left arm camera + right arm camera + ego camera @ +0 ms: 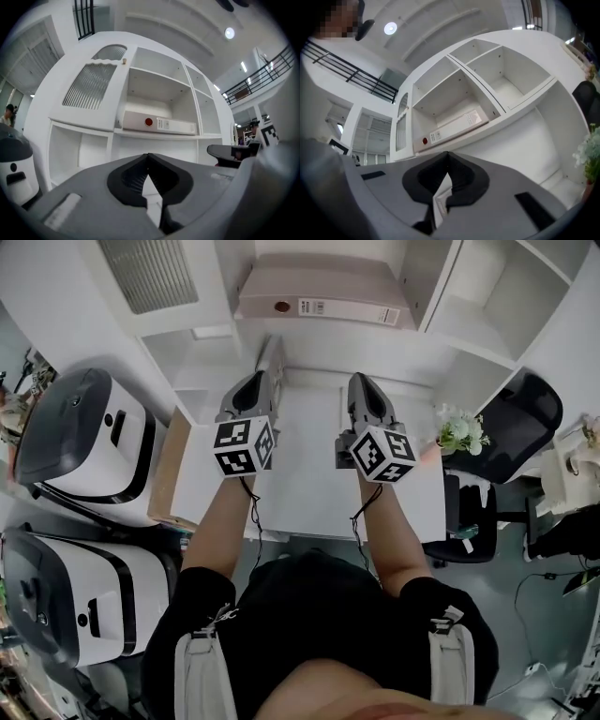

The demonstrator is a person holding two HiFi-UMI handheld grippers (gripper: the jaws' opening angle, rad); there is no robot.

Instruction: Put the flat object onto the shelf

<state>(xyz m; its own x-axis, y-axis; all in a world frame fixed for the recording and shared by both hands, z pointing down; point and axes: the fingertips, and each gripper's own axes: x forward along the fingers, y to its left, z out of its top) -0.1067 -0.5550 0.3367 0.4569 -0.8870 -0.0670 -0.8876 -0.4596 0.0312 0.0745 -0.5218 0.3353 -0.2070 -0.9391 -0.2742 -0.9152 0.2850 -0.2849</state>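
Two hand-held grippers, left and right, hover over the white bench in the head view. The flat grey binder already lies on the white shelf ahead, long axis crosswise, nearer the left one.

Left gripper view: jaws pressed together on nothing, with the binder's red-dotted spine ahead and above.

Right gripper view: jaws likewise together and bare. Only here do bare compartments show beyond the binder.

Blk tee, grey left gripper, right gripper

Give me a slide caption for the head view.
Left gripper and right gripper shut and empty over the desk; binder lies flat on the shelf.
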